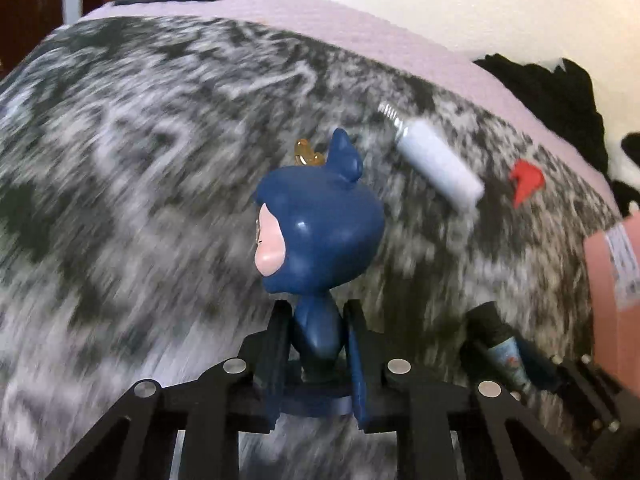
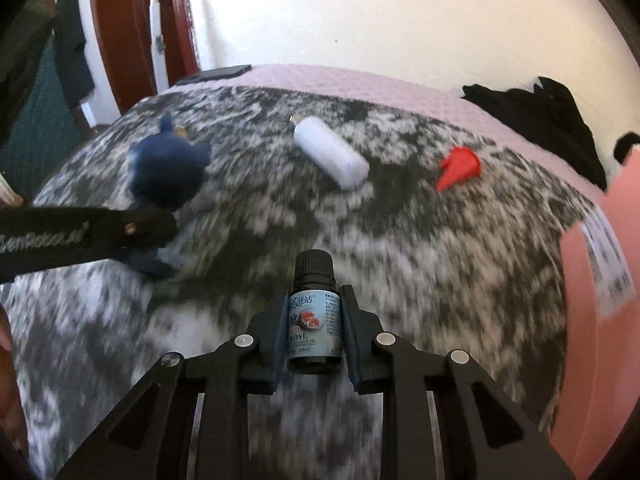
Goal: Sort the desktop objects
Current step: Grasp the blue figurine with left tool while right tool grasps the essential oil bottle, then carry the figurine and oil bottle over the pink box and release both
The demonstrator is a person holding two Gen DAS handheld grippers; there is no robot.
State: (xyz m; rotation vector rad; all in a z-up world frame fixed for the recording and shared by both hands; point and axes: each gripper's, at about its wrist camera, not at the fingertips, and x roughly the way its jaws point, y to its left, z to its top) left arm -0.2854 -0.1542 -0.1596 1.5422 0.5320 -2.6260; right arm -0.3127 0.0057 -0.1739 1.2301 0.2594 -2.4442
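My left gripper [image 1: 316,312] is shut on a blue figurine [image 1: 320,232] by its body, held upright above the mottled grey-and-white mat [image 1: 120,160]. From the right wrist view the figurine [image 2: 168,168] and left gripper [image 2: 152,224] are at the left. My right gripper [image 2: 314,300] is shut on a small dark rose-oil bottle [image 2: 314,316] with a black cap, also visible in the left wrist view [image 1: 500,348]. A white capless bottle [image 1: 436,160] [image 2: 330,152] and a red cone-shaped cap [image 1: 526,182] [image 2: 458,166] lie on the mat.
A pink box [image 1: 616,292] [image 2: 596,312] stands at the right edge. Black cloth [image 2: 540,120] lies at the back right on the pink sheet [image 2: 360,80]. A dark flat object [image 2: 218,74] lies at the back left. A white wall is behind.
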